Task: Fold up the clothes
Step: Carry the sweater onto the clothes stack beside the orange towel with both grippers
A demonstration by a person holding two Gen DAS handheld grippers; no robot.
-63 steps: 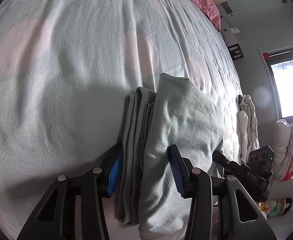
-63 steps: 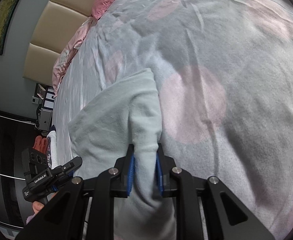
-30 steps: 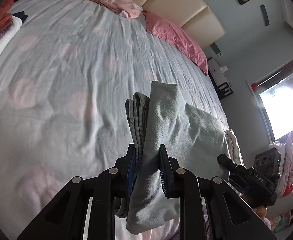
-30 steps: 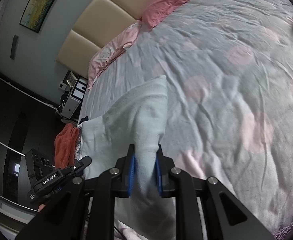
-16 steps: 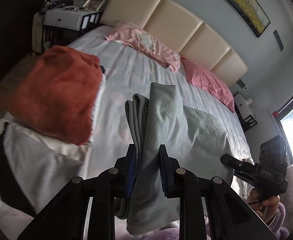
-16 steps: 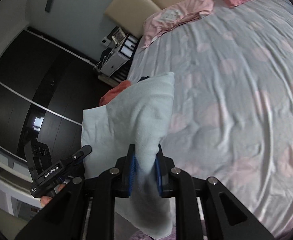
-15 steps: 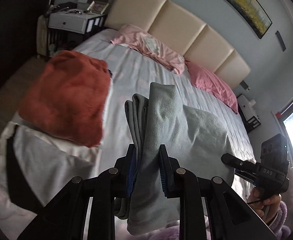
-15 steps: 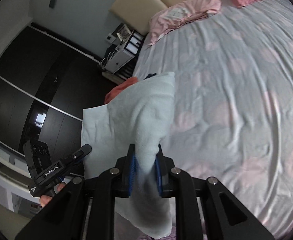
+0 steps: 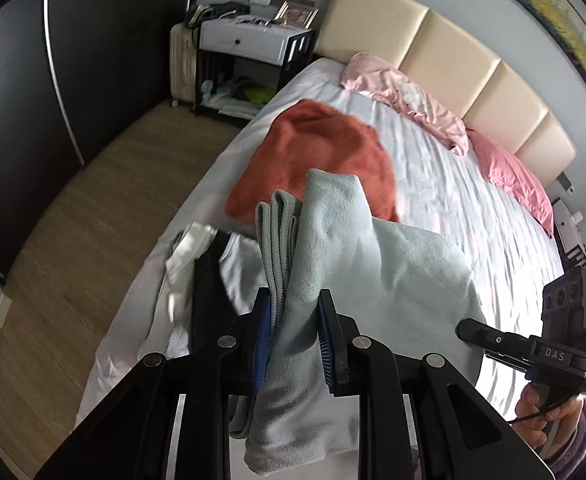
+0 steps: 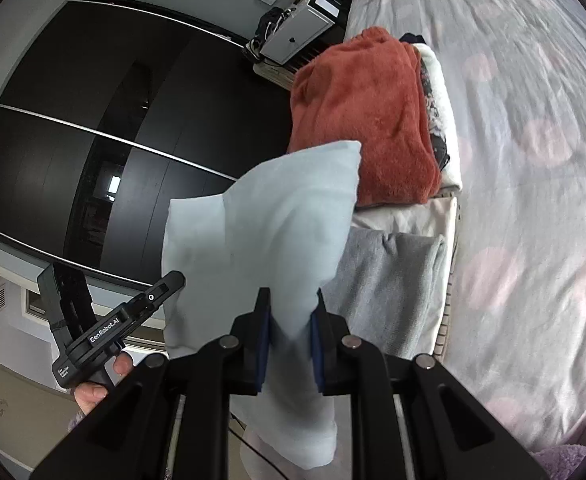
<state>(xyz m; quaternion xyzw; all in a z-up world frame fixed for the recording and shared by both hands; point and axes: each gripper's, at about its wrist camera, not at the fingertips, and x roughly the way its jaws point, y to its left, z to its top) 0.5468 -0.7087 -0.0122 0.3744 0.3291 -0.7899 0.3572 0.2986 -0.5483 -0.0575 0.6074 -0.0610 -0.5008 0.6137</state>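
Note:
A folded pale blue-grey garment (image 9: 393, 280) hangs in the air between both grippers. My left gripper (image 9: 295, 336) is shut on its left edge, with grey ribbed folds (image 9: 277, 240) bunched beside the left pad. My right gripper (image 10: 289, 344) is shut on its other edge (image 10: 277, 220). The garment is held above the bed's left side, over a row of folded clothes. The right gripper also shows in the left wrist view (image 9: 533, 344), and the left one in the right wrist view (image 10: 105, 328).
On the bed edge lie a rust-orange fleece stack (image 10: 365, 112), a grey folded garment (image 10: 389, 276) on white cloth, and white and black clothes (image 9: 197, 276). Pink pillows (image 9: 509, 176) lie by the beige headboard. A nightstand (image 9: 249, 48), dark wardrobe (image 10: 93, 120) and wood floor (image 9: 73, 216) lie left.
Both grippers carried the held garment up off the bed and swung it left toward the bed's edge, bringing the orange stack, folded clothes and wardrobe into view. The left gripper closed earlier.

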